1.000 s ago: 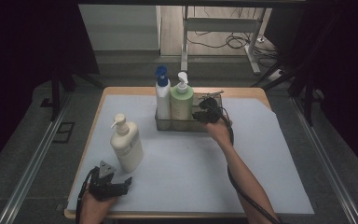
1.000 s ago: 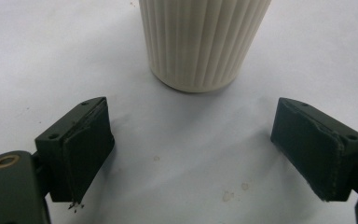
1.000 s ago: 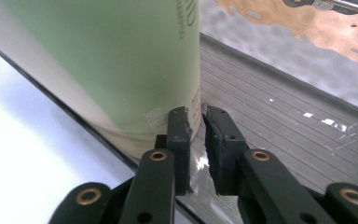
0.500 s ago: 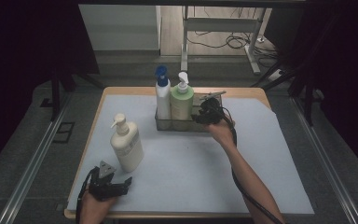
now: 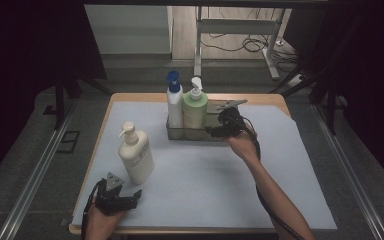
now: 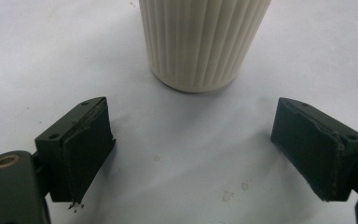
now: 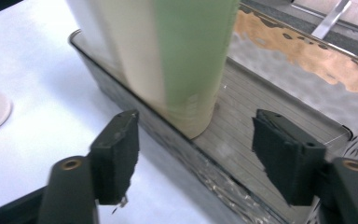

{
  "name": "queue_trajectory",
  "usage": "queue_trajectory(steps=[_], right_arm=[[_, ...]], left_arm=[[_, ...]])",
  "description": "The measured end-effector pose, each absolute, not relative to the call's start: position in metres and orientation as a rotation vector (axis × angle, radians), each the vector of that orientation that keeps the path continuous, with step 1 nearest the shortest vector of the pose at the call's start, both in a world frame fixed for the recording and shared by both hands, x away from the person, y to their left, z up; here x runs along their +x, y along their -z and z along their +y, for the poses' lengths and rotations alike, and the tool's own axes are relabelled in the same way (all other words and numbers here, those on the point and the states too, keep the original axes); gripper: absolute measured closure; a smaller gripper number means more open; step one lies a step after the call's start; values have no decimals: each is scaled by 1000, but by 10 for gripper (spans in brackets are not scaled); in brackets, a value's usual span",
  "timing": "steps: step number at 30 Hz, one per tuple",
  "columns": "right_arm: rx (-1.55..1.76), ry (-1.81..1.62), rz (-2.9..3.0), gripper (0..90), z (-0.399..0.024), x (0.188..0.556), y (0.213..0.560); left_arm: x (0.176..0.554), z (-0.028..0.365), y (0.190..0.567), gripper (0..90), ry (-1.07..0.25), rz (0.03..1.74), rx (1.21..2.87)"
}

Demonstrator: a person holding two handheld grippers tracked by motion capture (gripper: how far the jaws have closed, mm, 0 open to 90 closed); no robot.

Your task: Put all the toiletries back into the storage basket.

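Note:
A green pump bottle [image 5: 195, 112] and a white bottle with a blue cap [image 5: 174, 105] stand upright in a metal tray [image 5: 211, 120] at the table's back. My right gripper [image 5: 211, 131] hovers at the tray's near right side. In the right gripper view its jaws have just been opening; the green bottle [image 7: 191, 56] stands just ahead of them in the tray [image 7: 279, 116], free of the pads. A cream pump bottle [image 5: 135, 155] stands front left. My left gripper [image 5: 132, 196] rests open on the mat, facing the cream bottle's ribbed base [image 6: 203, 42].
A pale blue mat [image 5: 205, 185] covers most of the wooden table [image 5: 260, 98]. Metal rails run along both sides on the floor. A desk frame and cables lie beyond the far edge.
The right gripper has let go of the green bottle and drawn back a little toward the near right. The left gripper and the cream bottle have stayed put.

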State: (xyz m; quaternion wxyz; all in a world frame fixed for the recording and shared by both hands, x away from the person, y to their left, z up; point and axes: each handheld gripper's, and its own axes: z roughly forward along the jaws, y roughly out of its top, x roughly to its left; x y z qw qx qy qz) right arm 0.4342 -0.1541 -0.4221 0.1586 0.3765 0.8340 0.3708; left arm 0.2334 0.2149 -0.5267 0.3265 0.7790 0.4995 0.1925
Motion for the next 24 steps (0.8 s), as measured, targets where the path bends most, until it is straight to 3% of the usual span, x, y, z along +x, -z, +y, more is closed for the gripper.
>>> queue_trajectory(steps=[6,24], right_arm=[[1024,-1068,2414,208,-158,419,416],[955,-1056,2460,126,-188,376,408]], left_arm=[[233,215,527,120,-505,1308,2041],[233,215,527,121,-504,1308,2041]])
